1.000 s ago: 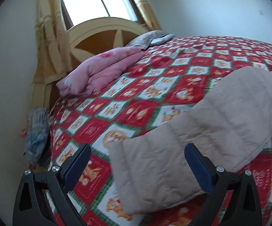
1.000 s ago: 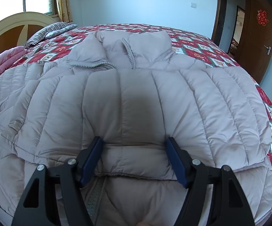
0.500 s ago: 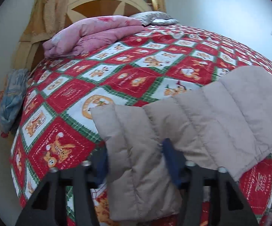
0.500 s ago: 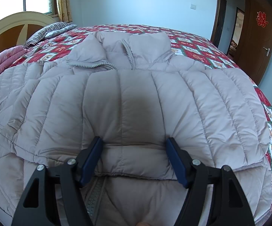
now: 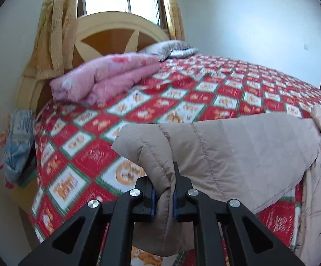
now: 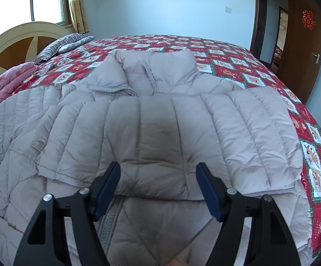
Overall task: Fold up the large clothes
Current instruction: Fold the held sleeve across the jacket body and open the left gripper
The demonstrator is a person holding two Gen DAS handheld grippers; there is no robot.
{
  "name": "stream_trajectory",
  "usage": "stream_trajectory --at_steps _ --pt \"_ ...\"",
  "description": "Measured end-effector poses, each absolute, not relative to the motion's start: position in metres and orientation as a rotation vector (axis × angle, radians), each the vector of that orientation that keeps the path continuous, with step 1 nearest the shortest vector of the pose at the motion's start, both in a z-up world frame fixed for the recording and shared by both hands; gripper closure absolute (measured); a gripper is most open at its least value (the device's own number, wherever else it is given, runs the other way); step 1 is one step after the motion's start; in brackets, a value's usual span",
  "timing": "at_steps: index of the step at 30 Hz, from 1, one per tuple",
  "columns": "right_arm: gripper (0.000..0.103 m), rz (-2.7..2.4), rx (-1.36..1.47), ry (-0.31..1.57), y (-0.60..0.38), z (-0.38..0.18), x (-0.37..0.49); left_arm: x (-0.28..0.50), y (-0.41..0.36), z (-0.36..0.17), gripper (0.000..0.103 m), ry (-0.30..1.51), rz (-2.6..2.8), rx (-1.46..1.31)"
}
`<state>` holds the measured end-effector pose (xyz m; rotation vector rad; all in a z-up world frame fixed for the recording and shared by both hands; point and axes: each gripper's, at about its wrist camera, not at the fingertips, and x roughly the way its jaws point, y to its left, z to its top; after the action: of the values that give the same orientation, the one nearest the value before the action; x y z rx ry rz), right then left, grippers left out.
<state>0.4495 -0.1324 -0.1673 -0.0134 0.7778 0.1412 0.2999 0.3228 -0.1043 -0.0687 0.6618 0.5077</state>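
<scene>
Pinching sleeve cuff (image 5: 162, 177) of beige puffer jacket (image 6: 160, 133): left hand-held gripper (image 5: 163, 199), jaws just closed, fabric squeezed between pads. Sleeve's long axis runs from that gripper rightward to jacket body, so likely fold goes that way. Right hand-held gripper (image 6: 158, 190) hovers well open over jacket's middle, gripping nothing. Jacket lies front up on red patterned bed (image 6: 227, 66), collar far, other sleeve already across chest. Quilted, puffy, soft.
</scene>
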Motion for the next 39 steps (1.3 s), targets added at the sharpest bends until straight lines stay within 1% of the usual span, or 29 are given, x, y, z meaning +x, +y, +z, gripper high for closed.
stream_trajectory --at_steps 4,8,18,29,31,36,39 --pt "0.03 0.13 -0.048 0.778 -0.14 -0.159 0.437 0.314 0.311 -0.077 0.093 0.617 0.486 -0.039" --pt "0.03 0.12 -0.071 0.803 -0.149 -0.162 0.429 0.334 0.277 -0.056 0.093 0.587 0.424 -0.016" --pt "0.029 0.091 -0.061 0.809 -0.176 -0.166 0.405 0.384 0.129 -0.021 0.094 0.517 0.181 0.109" --pt "0.024 0.068 -0.035 0.83 -0.191 -0.185 0.391 0.421 -0.008 -0.018 0.094 0.516 -0.011 0.169" --pt "0.021 0.065 -0.032 0.83 -0.191 -0.187 0.391 0.425 -0.03 -0.021 0.094 0.518 -0.039 0.18" --pt "0.006 0.052 -0.024 0.86 -0.195 -0.198 0.392 0.428 -0.079 -0.027 0.094 0.511 -0.104 0.219" --pt "0.003 0.056 -0.012 0.86 -0.197 -0.2 0.392 0.429 -0.098 -0.031 0.094 0.514 -0.133 0.228"
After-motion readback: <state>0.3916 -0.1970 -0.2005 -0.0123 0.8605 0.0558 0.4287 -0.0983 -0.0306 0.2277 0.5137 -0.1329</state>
